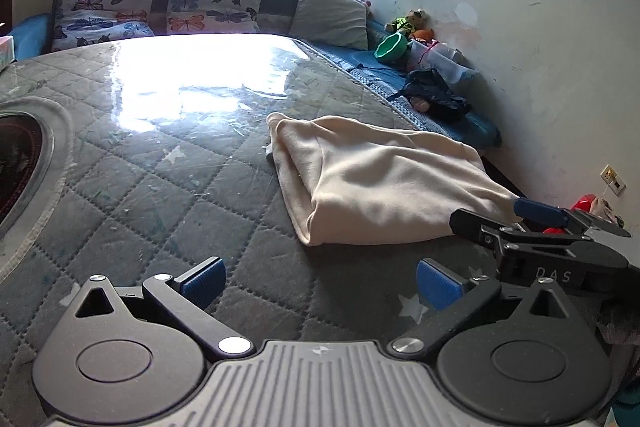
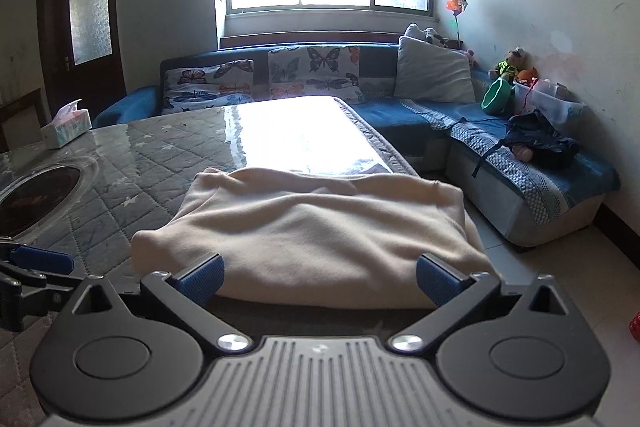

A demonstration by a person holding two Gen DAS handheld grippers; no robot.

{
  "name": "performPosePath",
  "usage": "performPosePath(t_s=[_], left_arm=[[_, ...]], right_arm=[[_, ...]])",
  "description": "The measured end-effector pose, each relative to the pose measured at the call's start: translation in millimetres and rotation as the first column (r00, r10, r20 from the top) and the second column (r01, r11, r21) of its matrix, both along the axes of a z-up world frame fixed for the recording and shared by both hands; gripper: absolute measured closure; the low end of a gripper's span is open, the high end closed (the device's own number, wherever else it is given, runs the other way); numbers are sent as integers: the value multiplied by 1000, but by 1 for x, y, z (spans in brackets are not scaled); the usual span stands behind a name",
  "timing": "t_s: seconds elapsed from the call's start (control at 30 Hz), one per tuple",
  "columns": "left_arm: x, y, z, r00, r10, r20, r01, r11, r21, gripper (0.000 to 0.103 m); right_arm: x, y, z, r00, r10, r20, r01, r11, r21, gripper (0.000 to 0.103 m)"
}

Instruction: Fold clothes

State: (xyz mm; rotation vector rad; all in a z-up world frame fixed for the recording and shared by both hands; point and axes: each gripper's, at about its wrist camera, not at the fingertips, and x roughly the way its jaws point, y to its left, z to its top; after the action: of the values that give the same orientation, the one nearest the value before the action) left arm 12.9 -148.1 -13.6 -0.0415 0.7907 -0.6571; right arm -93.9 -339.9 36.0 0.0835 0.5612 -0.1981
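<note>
- The table (image 1: 160, 155), under a quilted grey cover with a glossy clear sheet, bears the cream garment (image 1: 380, 183) near its right edge, toward the sofa (image 2: 532, 179).
- The cream garment (image 2: 316, 227) already lies as a thick, layered rectangle with rounded folded edges. That fits either a finished fold or a stage with one more fold due; the pictures do not settle which.
- In the left wrist view its long axis runs from the far left corner down to the near right. From the right gripper it lies broadside, its near edge straight ahead.
- The right gripper (image 2: 318, 277) is the nearer one: its jaws stand wide, empty, its pads (image 2: 202, 277) just at the garment's near edge. Whether they touch the cloth I cannot tell.
- The left gripper (image 1: 320, 281) hangs over bare cover, jaws wide and empty, with the garment ahead and to its right, a little apart.
- I judge any further fold would fall to the right side's reach.
</note>
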Motion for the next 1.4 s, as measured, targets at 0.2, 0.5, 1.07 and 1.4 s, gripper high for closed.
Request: performPosePath(t_s=[0.2,0.5,1.07,1.4], left_arm=[[-4,6,-1,1000,15,-2,-15,1000,2,0],[-11,6,-4,1000,27,13,-28,998,51,0],[-18,10,-11,998,62,12,-63,990,125,0],[-22,7,-14,998,64,5,-65,987,145,0]], right_arm=[[-5,5,-4,1000,9,-9,-9,1000,8,0],[-11,14,-9,999,39,-27,-38,999,13,0],[-25,21,-13,998,43,-48,-42,998,39,0],[-30,20,-17,999,16,-52,-12,997,72,0]])
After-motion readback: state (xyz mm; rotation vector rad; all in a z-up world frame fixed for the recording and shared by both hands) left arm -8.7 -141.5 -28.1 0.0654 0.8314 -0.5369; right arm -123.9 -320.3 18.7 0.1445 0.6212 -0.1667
